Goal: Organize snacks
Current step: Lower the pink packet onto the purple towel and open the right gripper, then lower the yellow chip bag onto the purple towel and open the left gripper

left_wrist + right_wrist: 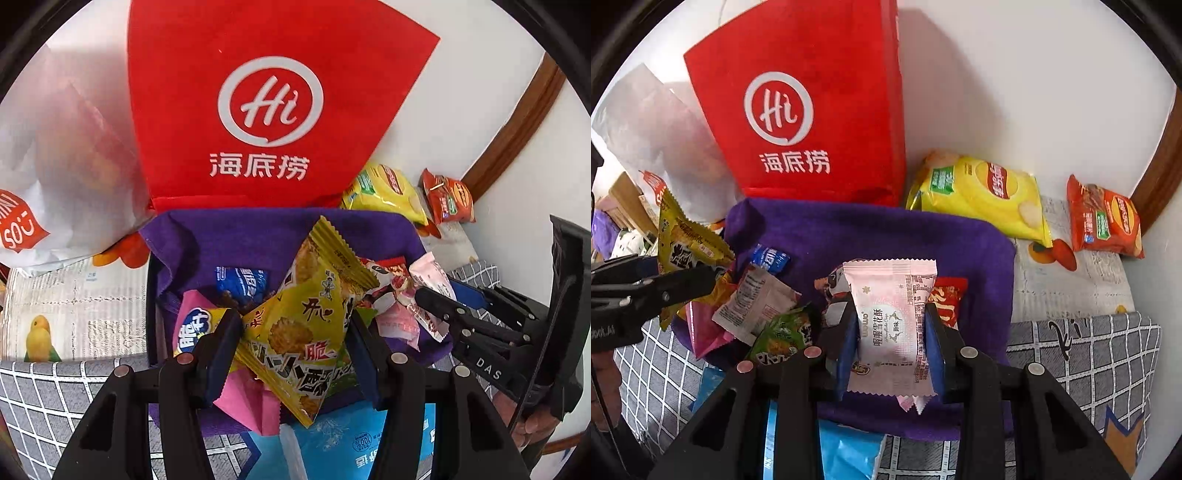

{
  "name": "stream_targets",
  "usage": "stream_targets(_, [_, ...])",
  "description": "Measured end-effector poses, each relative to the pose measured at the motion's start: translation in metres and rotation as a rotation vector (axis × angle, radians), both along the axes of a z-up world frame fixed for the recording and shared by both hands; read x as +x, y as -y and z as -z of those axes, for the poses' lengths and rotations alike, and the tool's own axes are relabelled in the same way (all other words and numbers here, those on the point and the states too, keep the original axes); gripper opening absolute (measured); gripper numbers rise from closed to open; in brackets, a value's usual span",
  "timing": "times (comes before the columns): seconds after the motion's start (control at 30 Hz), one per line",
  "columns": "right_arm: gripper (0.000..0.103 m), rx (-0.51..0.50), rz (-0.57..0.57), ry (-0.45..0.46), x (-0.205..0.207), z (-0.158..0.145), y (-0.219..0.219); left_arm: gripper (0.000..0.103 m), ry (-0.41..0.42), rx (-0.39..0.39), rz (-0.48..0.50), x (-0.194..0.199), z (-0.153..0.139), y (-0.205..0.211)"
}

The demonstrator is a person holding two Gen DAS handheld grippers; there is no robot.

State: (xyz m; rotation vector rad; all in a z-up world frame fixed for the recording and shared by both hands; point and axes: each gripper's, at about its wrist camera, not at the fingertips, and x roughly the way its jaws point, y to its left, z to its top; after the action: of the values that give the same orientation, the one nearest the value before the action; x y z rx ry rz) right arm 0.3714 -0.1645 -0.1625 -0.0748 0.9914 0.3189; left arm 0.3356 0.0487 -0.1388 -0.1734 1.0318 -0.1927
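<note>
While both grippers hold packets over the purple cloth, the sort looks to be in mid-course.

Left gripper (291, 328): clamped on the yellow cracker packet (303, 325), raised above the pile.
Right gripper (892, 328): clamped on the pink pastry packet (892, 325), held upright over the cloth.
Blue pack (351, 439): nearest item, lying partly under the front edge of the cloth; contents unreadable from here.
Purple cloth (923, 236): the working area; small snacks lie heaped on its left part, among them a blue sachet (770, 258), a white sachet (753, 302), a green packet (783, 332) and a red packet (947, 299).
Done so far: seemingly two bags set apart to the right, beyond the cloth, the yellow chip bag (982, 195) and the red chip bag (1104, 218).
Left to do: the loose heap, unsorted, plus the two packets in hand.
Surface: grey checked covering (1082, 354) in front, a printed mat with fruit and birds (74, 302) under and behind the cloth.
Far: red tote bag (812, 110) standing behind the cloth, a white plastic bag (55, 147) to its left.
Room: white wall (1015, 92), brown wooden trim (517, 129) at right.
</note>
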Motion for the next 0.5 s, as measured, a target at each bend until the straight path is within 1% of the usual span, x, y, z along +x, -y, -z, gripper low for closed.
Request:
stream_targets(0.1, [0.036, 0.006, 0.007, -0.015, 0.003, 0.003, 0.003, 0.055, -0.015, -0.001, 0.008, 0.002, 0.004, 0.003])
stream_targets(0.13, [0.039, 0.000, 0.005, -0.016, 0.003, 0.003, 0.002, 0.055, -0.019, -0.002, 0.010, 0.002, 0.006, 0.004])
stream_targets(0.27, [0.040, -0.003, 0.007, -0.021, 0.003, 0.002, 0.003, 0.055, -0.039, 0.006, 0.020, 0.005, 0.013, 0.010])
stream_targets(0.5, [0.042, 0.020, 0.017, 0.019, -0.003, -0.012, 0.010, 0.055, -0.058, 0.013, 0.029, 0.009, 0.022, 0.019])
